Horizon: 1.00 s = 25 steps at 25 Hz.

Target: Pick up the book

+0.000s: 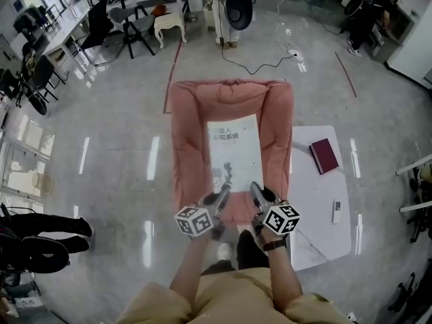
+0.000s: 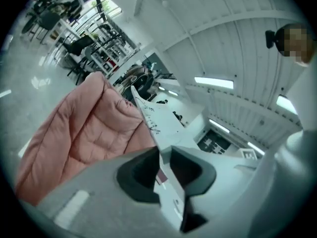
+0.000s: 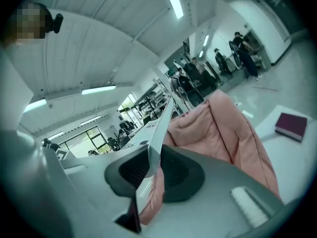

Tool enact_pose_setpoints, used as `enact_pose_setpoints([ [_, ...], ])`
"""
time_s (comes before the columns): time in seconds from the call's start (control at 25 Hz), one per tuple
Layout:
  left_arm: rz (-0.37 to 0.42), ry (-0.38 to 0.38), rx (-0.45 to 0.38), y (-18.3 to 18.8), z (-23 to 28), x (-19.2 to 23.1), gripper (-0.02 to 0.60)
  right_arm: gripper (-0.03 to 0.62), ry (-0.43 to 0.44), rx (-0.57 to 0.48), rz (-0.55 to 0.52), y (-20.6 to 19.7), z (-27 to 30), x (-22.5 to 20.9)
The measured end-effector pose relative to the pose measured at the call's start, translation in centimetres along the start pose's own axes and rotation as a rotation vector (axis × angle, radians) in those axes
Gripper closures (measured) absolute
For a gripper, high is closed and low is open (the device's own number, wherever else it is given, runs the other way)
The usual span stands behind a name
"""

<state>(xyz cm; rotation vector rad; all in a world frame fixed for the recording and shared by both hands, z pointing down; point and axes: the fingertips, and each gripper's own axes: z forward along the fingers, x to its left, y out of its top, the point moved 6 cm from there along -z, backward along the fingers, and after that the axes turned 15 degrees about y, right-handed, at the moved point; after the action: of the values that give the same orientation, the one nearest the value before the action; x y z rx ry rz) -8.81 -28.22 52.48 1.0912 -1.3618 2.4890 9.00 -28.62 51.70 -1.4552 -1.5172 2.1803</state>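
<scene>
The book [image 1: 233, 150], thin and white-covered, is held up by its near edge over the seat of the pink armchair [image 1: 187, 113]. The left hand-held gripper [image 1: 221, 196] is clenched on the near left corner and the right hand-held gripper [image 1: 256, 193] on the near right. In each gripper view the dark pads pinch the thin edge, and the cover runs out ahead of them.

As I see it, the lift is under way, and the thing to watch is the unsupported far end. A soft cover gripped along only one edge will probably droop or flap. I would raise both hands at the same pace, keep them level with each other and not let them drift apart, so the cover doesn't twist or tear at the pads. Firm, even pressure on both corners should stop it slipping.

I can see no box, bin or tray here. The armchair's padded hollow comes closest, and nothing else shows in it. On the white tabletop [image 1: 317, 238] to the right lie a dark red book [image 1: 324, 155] and a small white remote [image 1: 336, 211], well apart.
</scene>
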Motion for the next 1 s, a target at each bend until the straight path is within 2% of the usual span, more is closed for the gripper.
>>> enact_pose_setpoints([
  [0.24, 0.196, -0.043, -0.201, 8.6, -1.9, -6.0, 0.518, 0.536, 0.07, -0.153, -0.209, 8.7, 1.3, 5.6],
  [0.48, 0.393, -0.043, -0.402, 14.7, -4.2, -11.1, 0.515, 0.533, 0.141, -0.265, -0.407, 14.7, 2.0, 10.1],
  [0.72, 0.442, -0.031, -0.51, 17.6, -4.7, -13.8, 0.512, 0.534, 0.162, -0.307, -0.563, 18.6, 2.3, 12.5],
  [1.0, 0.481, -0.005, -0.559, 19.4, -4.6, -15.2, 0.511, 0.536, 0.166, -0.333, -0.641, 20.5, 2.7, 13.2],
])
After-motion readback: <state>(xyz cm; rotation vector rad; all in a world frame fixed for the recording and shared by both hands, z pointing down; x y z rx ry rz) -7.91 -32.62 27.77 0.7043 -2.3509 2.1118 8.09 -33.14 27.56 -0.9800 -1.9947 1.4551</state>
